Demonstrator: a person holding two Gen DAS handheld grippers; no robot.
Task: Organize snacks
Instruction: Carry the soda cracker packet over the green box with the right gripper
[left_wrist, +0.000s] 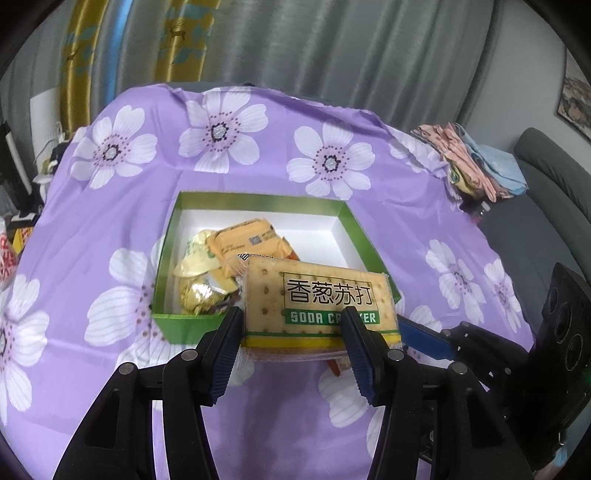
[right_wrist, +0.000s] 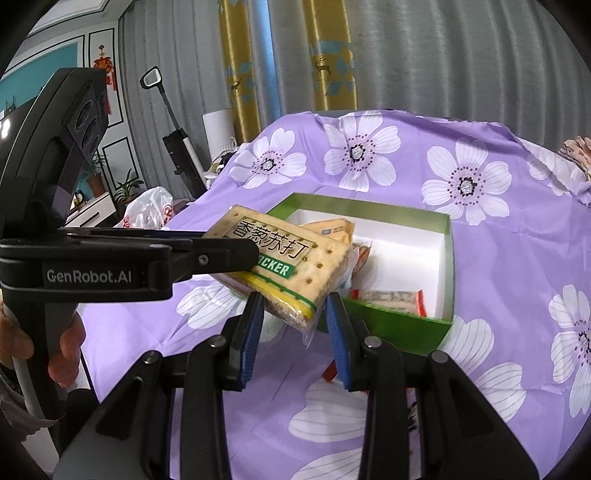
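Note:
A soda cracker pack (left_wrist: 317, 295) (right_wrist: 280, 266) hangs above the purple flowered cloth, just before the near wall of a green box (left_wrist: 258, 201) (right_wrist: 369, 206). My left gripper (left_wrist: 291, 339) is shut on its long sides. From the other end, my right gripper (right_wrist: 293, 314) is shut on the pack's near corner; one of its blue pads (left_wrist: 424, 339) shows in the left wrist view. The left gripper's fingers (right_wrist: 221, 254) reach in from the left in the right wrist view. Inside the box lie an orange packet (left_wrist: 251, 240), gold-wrapped sweets (left_wrist: 195, 258) and a flat packet (right_wrist: 391, 299).
An orange-red packet (left_wrist: 338, 365) (right_wrist: 328, 371) lies on the cloth under the held pack. Folded cloths (left_wrist: 472, 158) sit at the table's far right, with a grey sofa (left_wrist: 546, 221) beyond. A plastic bag (right_wrist: 147, 214) and an upright vacuum (right_wrist: 177, 147) stand off the left edge.

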